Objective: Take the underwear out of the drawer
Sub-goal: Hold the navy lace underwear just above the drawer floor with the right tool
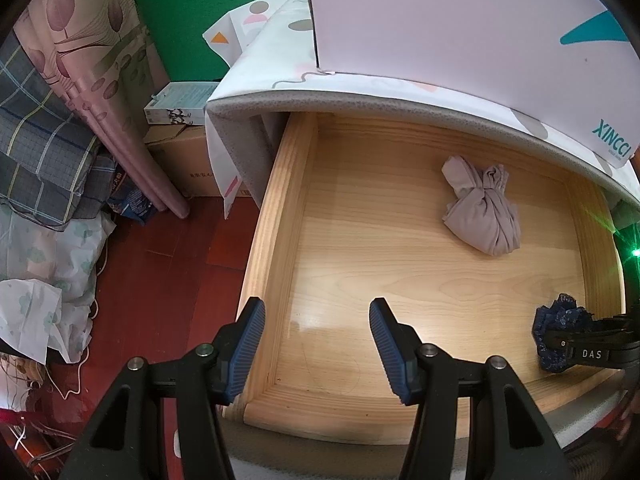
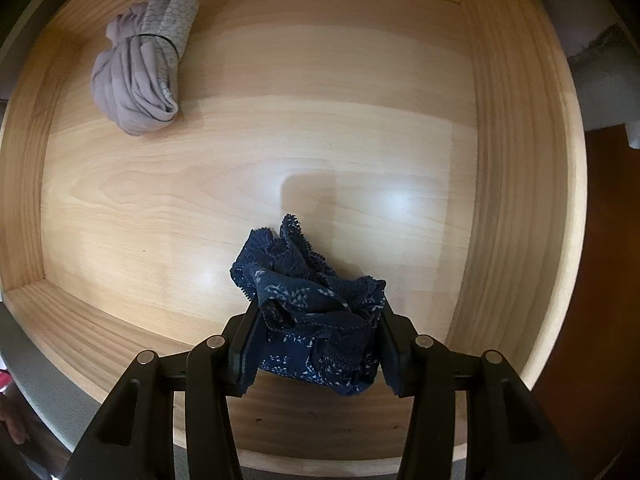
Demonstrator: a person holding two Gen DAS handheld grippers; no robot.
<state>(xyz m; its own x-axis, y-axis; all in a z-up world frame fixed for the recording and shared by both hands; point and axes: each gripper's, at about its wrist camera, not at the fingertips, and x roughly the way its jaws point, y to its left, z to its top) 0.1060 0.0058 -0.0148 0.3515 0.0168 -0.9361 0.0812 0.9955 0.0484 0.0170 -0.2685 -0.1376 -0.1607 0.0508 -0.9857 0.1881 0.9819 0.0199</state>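
A light wooden drawer (image 1: 280, 216) is pulled open. Dark blue lace underwear (image 2: 316, 312) is clamped between the fingers of my right gripper (image 2: 316, 340), held just above the drawer floor near the front; it also shows in the left wrist view (image 1: 556, 328), held by my right gripper (image 1: 576, 350). A bundled mauve-grey underwear (image 2: 136, 76) lies at the drawer's far left; in the left wrist view (image 1: 484, 212) it sits toward the back right. My left gripper (image 1: 316, 348) is open and empty above the drawer's front left corner.
A white box (image 1: 460, 20) stands on the patterned cloth over the table top (image 1: 280, 60) above the drawer. On the red floor (image 1: 168, 280) to the left are a cardboard box (image 1: 180, 160), a curtain (image 1: 100, 80) and piled fabric (image 1: 44, 240).
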